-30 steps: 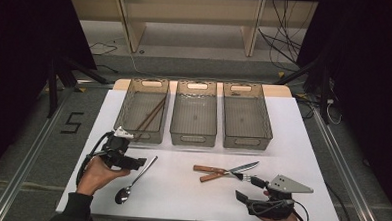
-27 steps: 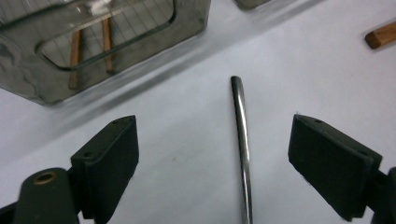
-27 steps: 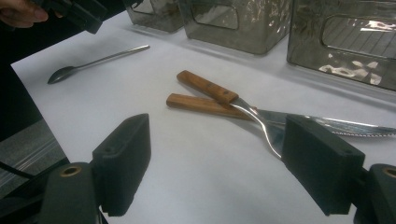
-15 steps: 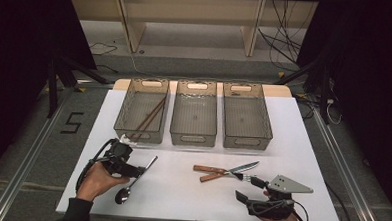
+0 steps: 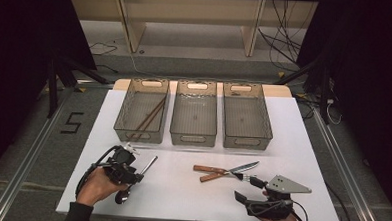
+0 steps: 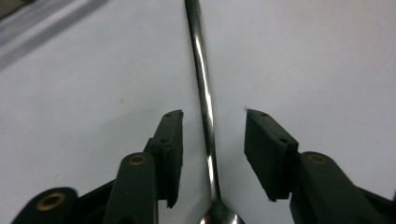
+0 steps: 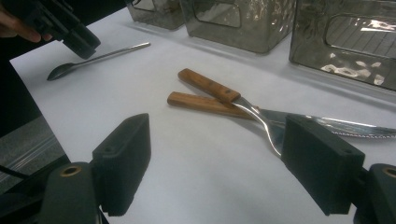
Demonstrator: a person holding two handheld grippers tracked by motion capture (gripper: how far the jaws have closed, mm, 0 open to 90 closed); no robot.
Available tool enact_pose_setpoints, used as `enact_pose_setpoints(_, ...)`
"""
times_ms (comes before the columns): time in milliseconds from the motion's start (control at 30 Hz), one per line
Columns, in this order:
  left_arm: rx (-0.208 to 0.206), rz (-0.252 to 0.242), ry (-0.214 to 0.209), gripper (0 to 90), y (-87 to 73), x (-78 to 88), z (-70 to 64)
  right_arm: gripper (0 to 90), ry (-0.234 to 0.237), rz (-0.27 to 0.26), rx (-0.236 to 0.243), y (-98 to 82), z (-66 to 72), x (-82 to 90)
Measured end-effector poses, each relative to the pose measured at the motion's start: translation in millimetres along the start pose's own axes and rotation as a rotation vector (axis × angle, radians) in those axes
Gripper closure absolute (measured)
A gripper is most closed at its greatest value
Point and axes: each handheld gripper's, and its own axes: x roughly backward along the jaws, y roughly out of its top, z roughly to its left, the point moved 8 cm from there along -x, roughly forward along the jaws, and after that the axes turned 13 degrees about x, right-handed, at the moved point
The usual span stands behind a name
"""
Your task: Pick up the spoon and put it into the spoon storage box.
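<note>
Left gripper (image 6: 212, 135) low over the white table (image 5: 180, 200), jaws just closing yet clear of the spoon (image 6: 205, 102) handle between them (bowl nearest the camera), right gripper (image 7: 217, 161) wide open, holding nothing, near two wooden-handled knives (image 7: 219, 100).

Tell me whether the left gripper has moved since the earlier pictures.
Yes. The left gripper has dropped toward the near table edge onto the spoon, its fingers just closing around the handle without touching it.

A: Left gripper view, spoon (image 6: 205, 116)?
B: Bowl cut off at six o'clock, handle tip at twelve.
A: High view?
B: Left gripper (image 5: 126, 180) covers the spoon's bowl; contact indeterminable.
</note>
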Motion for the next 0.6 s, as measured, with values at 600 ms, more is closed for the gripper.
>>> enact_pose_setpoints(600, 0.022, 0.045, 0.038, 71.7, -12.9, -6.9, 4.5, 24.9, -0.005, -0.001, 0.002, 0.2, -0.5, 0.3)
